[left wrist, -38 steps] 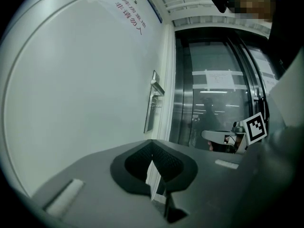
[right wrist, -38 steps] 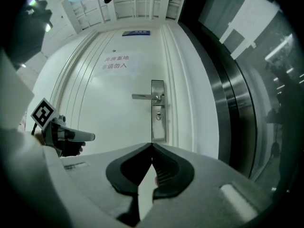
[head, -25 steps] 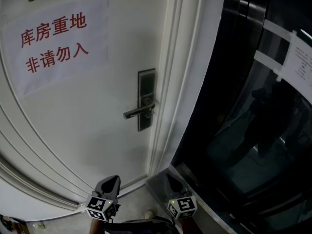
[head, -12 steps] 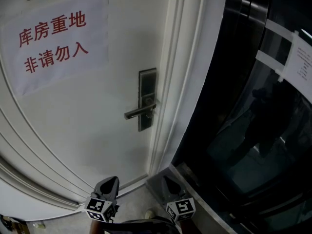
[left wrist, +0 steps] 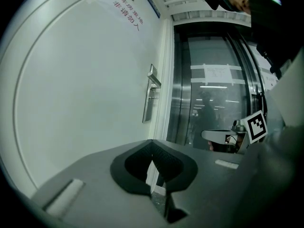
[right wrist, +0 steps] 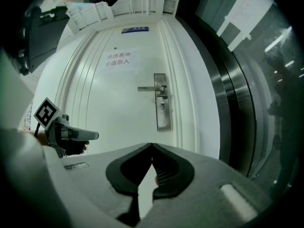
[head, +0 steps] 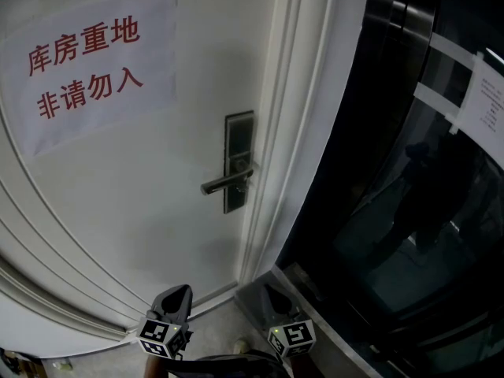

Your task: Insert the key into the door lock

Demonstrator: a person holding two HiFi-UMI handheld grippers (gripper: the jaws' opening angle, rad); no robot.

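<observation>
A white door [head: 142, 179] carries a dark metal lock plate [head: 238, 161] with a lever handle [head: 224, 183]. In the right gripper view the lock plate [right wrist: 162, 101] shows a keyhole [right wrist: 162, 106] below the handle. My left gripper [head: 182, 291] and right gripper [head: 272, 291] hang low, side by side, well short of the lock. The left gripper [left wrist: 152, 142] has its jaw tips together, and so does the right gripper [right wrist: 152, 145]. No key shows plainly between either pair of jaws.
A paper sign [head: 87, 61] with red characters hangs on the door's upper left. The white door frame [head: 295, 132] runs down beside the lock. Dark glass panels [head: 409, 195] with taped papers [head: 488, 105] fill the right side. A shoe tip [head: 242, 345] shows below.
</observation>
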